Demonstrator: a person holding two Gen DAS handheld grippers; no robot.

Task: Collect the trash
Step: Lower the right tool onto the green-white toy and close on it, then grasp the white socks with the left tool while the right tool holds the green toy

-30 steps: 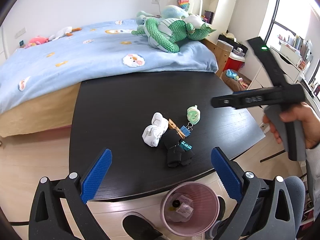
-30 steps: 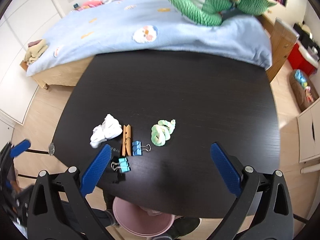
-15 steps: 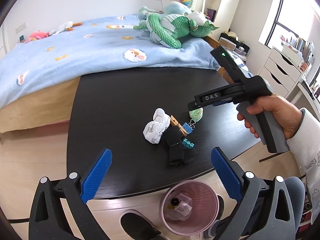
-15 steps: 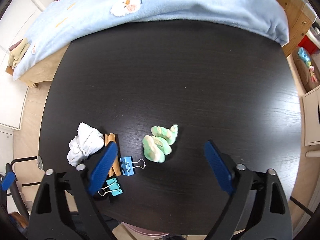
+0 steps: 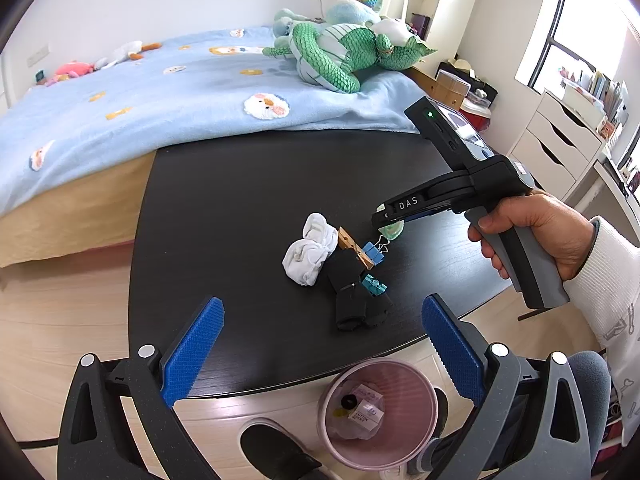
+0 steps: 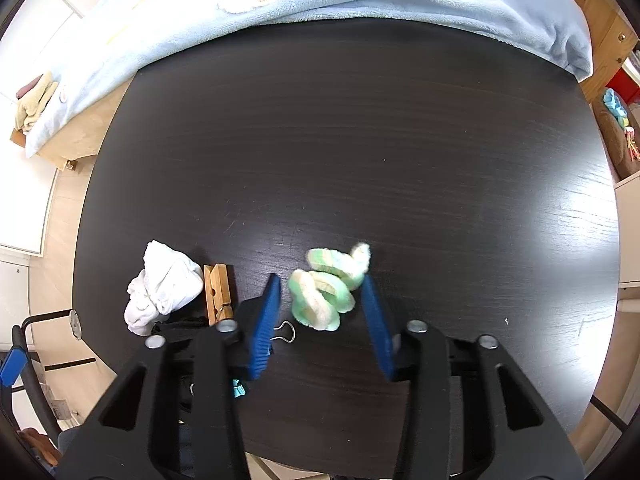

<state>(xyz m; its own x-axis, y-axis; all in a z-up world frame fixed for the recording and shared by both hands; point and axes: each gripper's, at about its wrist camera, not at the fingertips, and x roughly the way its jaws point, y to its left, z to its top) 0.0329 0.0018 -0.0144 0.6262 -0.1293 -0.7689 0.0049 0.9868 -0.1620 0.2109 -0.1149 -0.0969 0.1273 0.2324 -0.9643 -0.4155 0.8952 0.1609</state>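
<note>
A fuzzy green-and-white wad (image 6: 322,294) lies on the black table (image 6: 360,140). My right gripper (image 6: 320,280) points steeply down over it with a blue pad on each side. Its jaws are closing; the right pad touches the wad and a small gap shows at the left pad. In the left wrist view a hand (image 5: 532,232) holds that gripper, which hides most of the wad (image 5: 390,232). My left gripper (image 5: 320,344) hangs open and holds nothing over the table's near edge. Below it stands the pink bin (image 5: 412,420) with a few scraps inside.
Left of the wad lie a white crumpled cloth (image 6: 164,284), a wooden clothespin (image 6: 218,292), a blue binder clip (image 5: 374,252), a teal clip (image 5: 374,286) and a black rolled bundle (image 5: 356,300). A bed with a blue blanket (image 5: 160,92) borders the table's far side.
The right gripper has come down over the green wad and its jaws have narrowed from wide open to close around it. The left gripper has kept still.
</note>
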